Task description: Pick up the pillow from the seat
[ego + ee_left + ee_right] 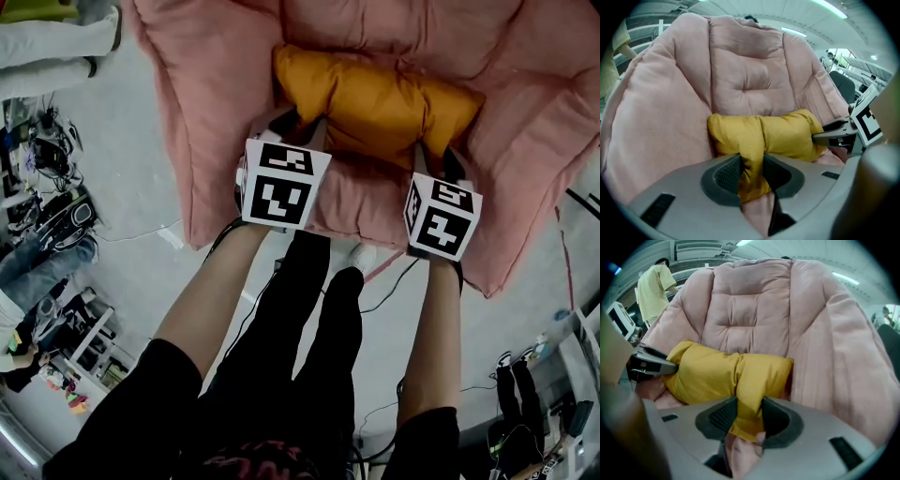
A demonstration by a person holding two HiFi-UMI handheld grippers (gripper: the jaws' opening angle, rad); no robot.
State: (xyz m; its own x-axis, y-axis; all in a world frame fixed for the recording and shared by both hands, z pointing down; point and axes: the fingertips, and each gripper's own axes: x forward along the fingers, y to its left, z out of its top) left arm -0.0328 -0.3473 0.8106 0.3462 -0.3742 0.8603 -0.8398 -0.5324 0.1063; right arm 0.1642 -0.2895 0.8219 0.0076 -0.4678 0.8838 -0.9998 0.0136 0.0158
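Observation:
A yellow pillow lies across the seat of a pink padded chair. My left gripper is at the pillow's left end and my right gripper at its right end. In the left gripper view the jaws pinch a fold of the pillow, with the right gripper visible at its far end. The right gripper view shows its jaws squeezing the pillow near its other end, with pink seat fabric bunched beneath them. The left gripper touches the far end.
The chair's back and padded sides rise around the pillow. Cables run over the grey floor under the seat's front edge. Bags and clutter lie at the left. A person in pale clothes stands behind the chair.

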